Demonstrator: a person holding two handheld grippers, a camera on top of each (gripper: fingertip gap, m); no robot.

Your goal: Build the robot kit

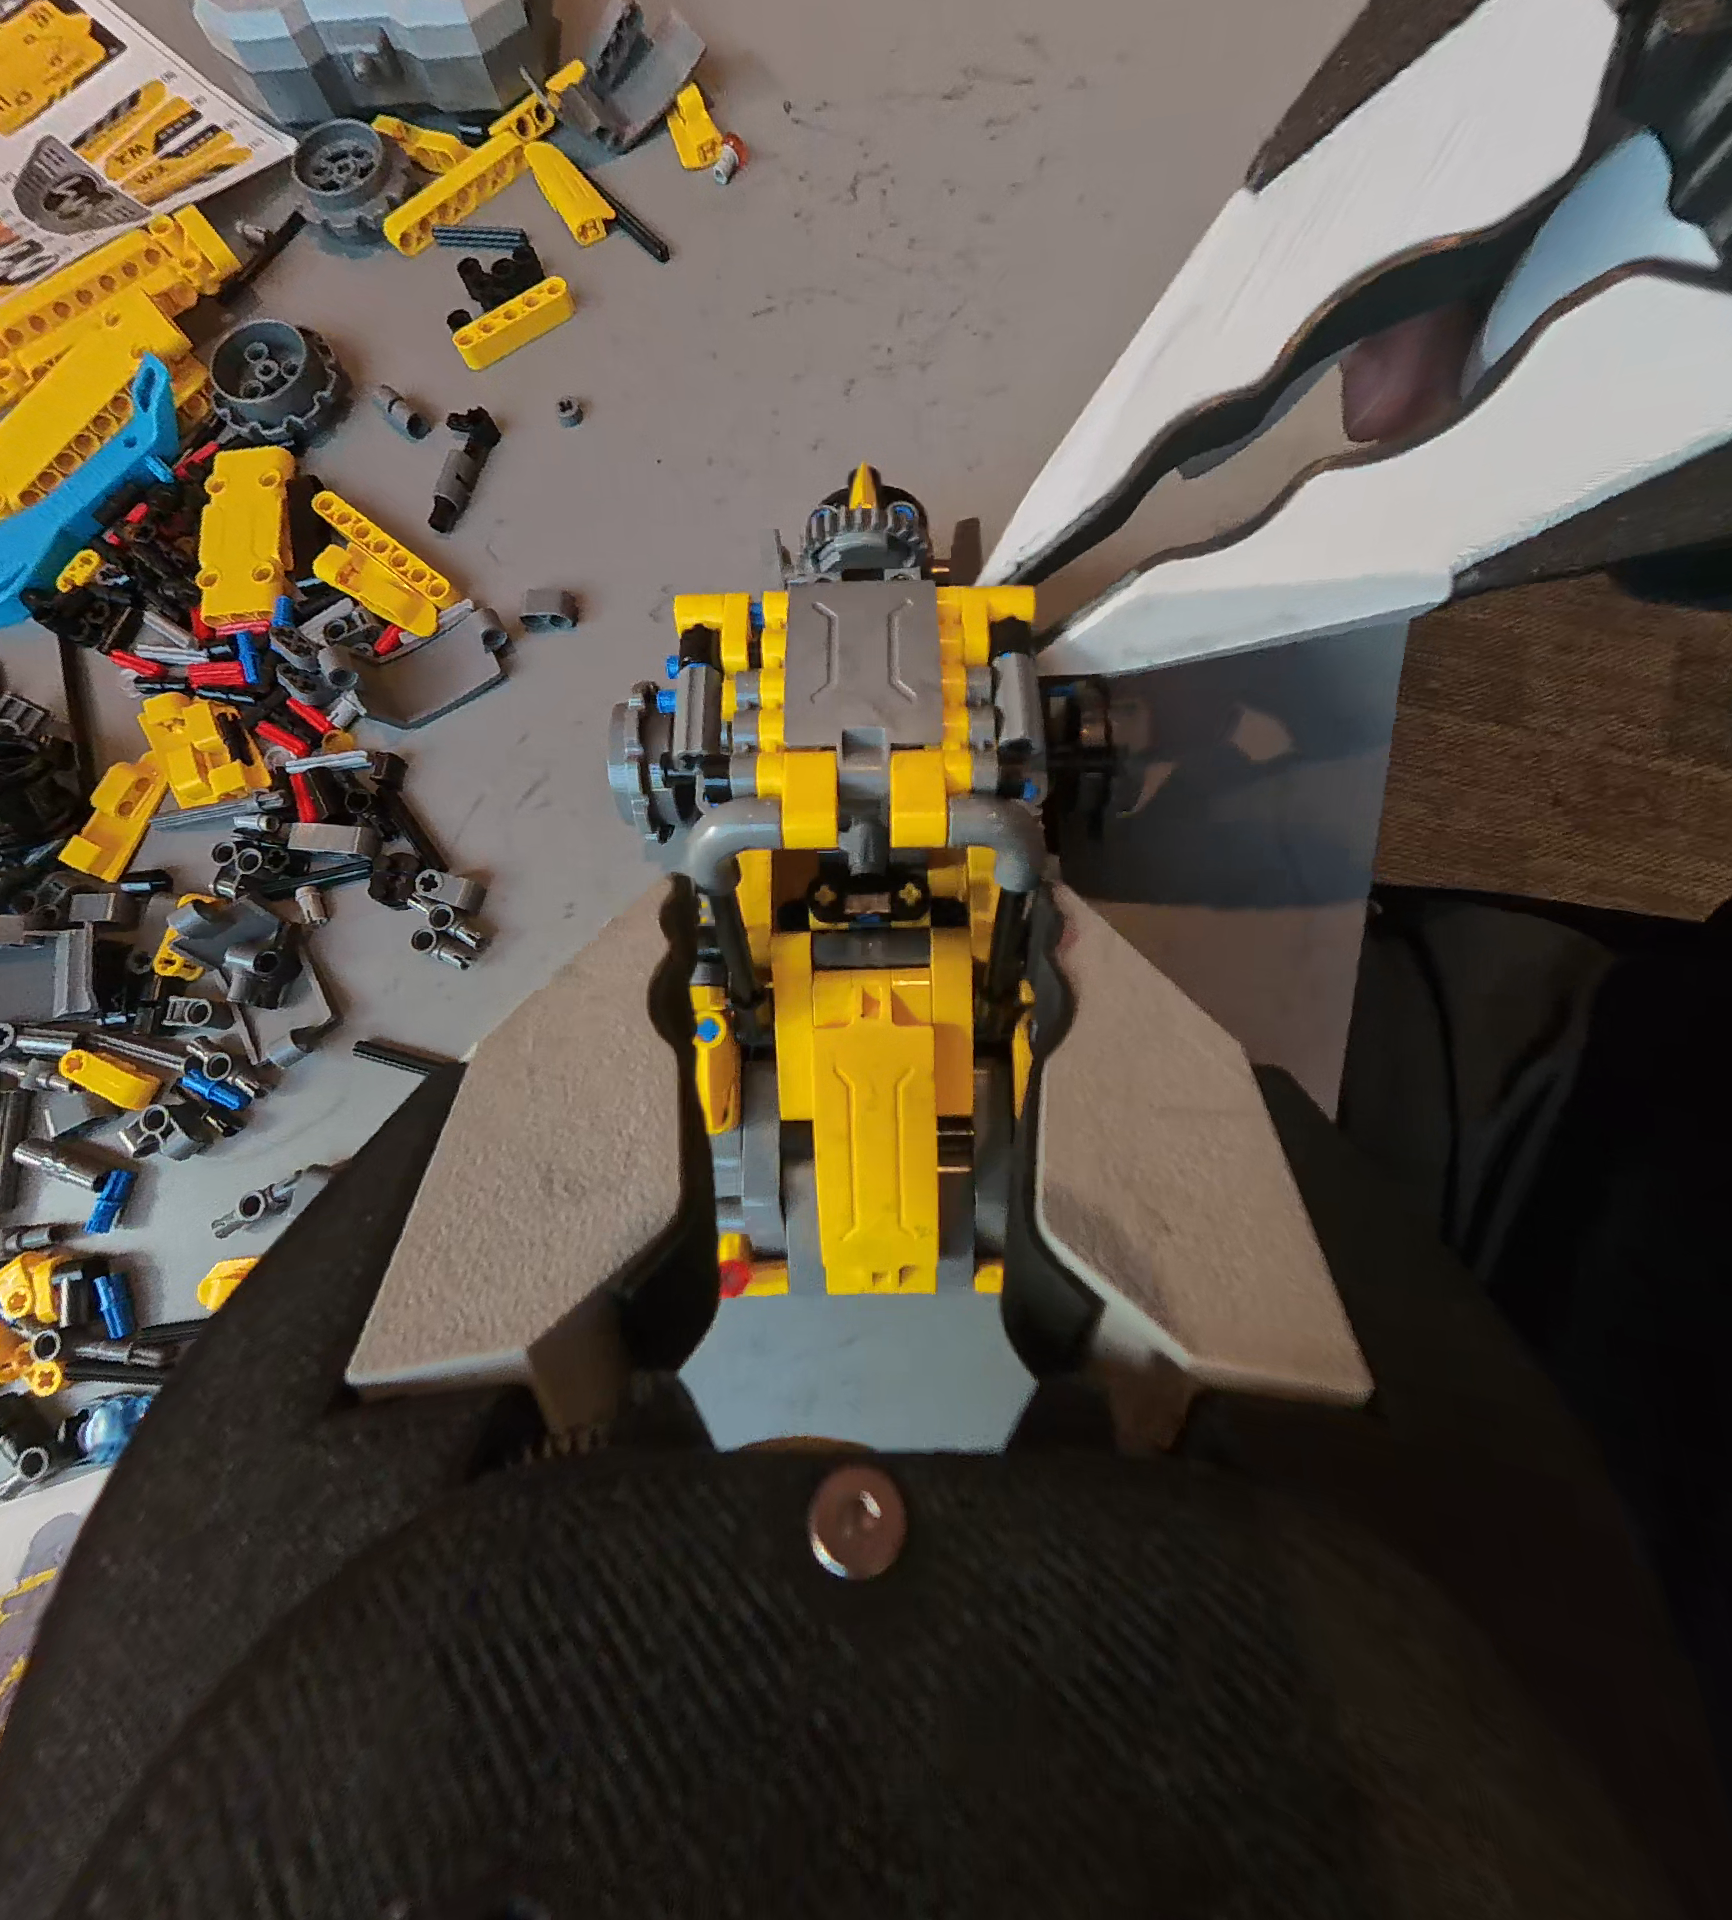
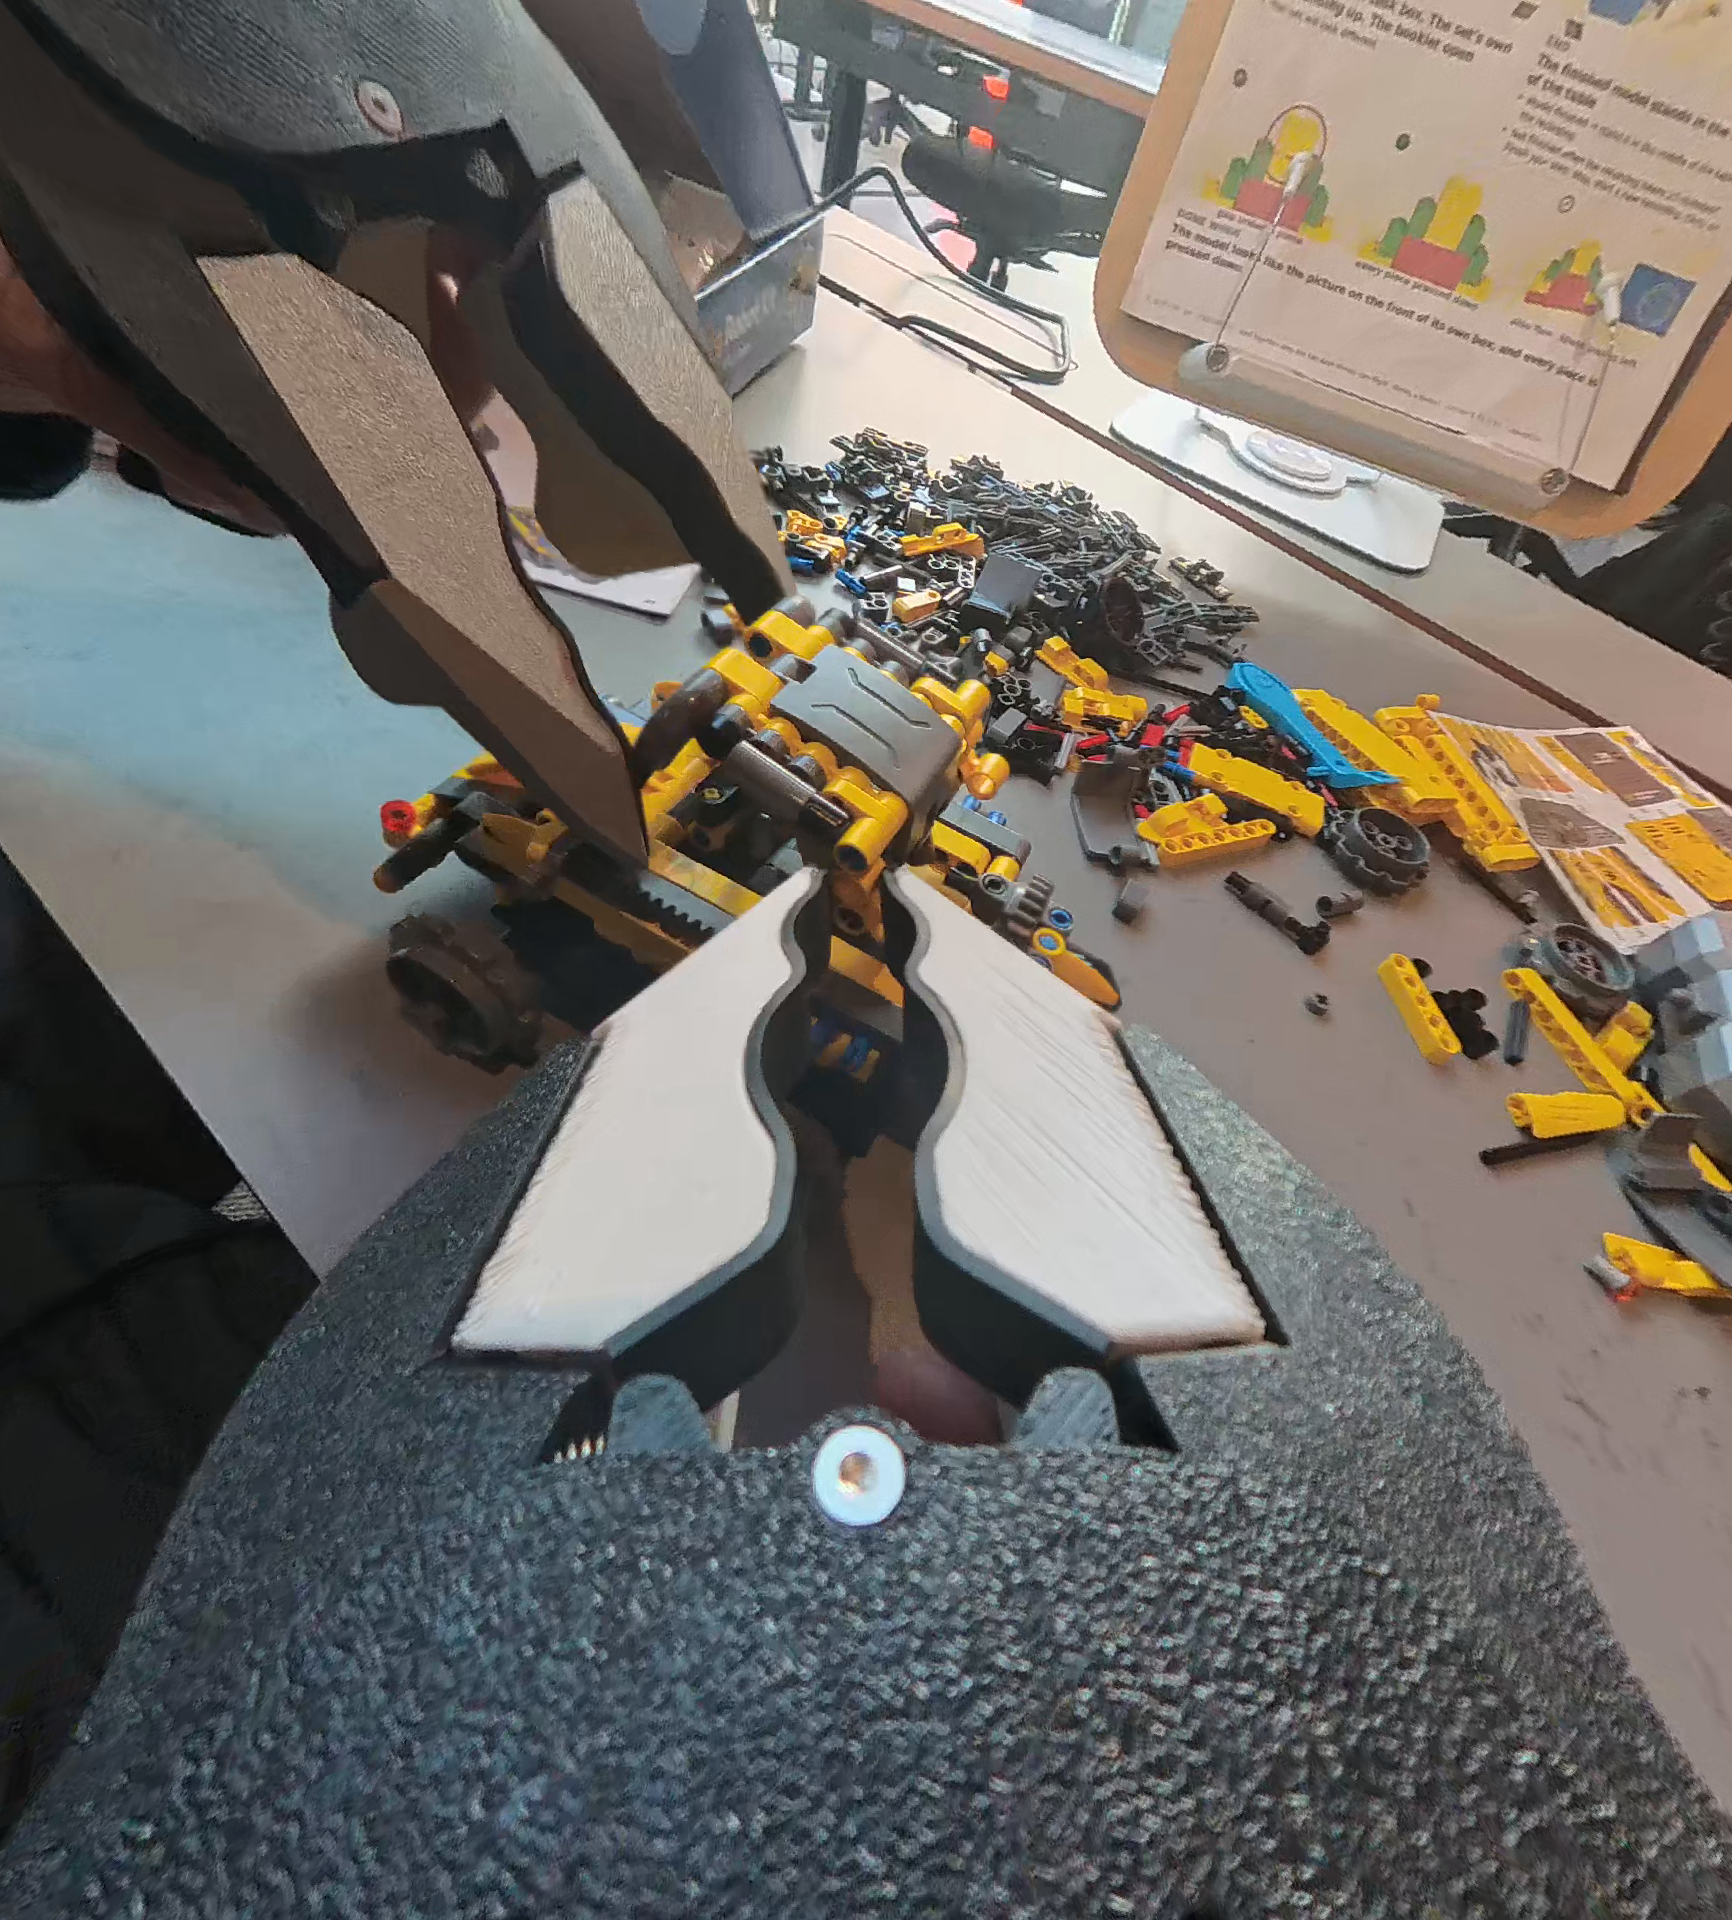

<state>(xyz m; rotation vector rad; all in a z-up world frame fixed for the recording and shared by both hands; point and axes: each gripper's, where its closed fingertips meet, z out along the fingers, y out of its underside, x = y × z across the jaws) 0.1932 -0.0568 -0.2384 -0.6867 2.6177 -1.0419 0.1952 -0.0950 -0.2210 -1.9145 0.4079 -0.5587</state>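
Left gripper [image 1: 867,1049] fingers clamp yellow model vehicle [image 1: 857,831], long axis along fingers. Right gripper [image 2: 854,883] fingers pinch its side. Printed sticker sheet [image 1: 41,135] on desk [image 1: 945,312].

Open grey surface [image 1: 945,343] ahead of the yellow model [image 1: 862,935] and nearer the edge, but hemmed on the left by a dense spill of loose parts [image 1: 218,727], on the right by the right claw [image 1: 1028,613] touching the model.
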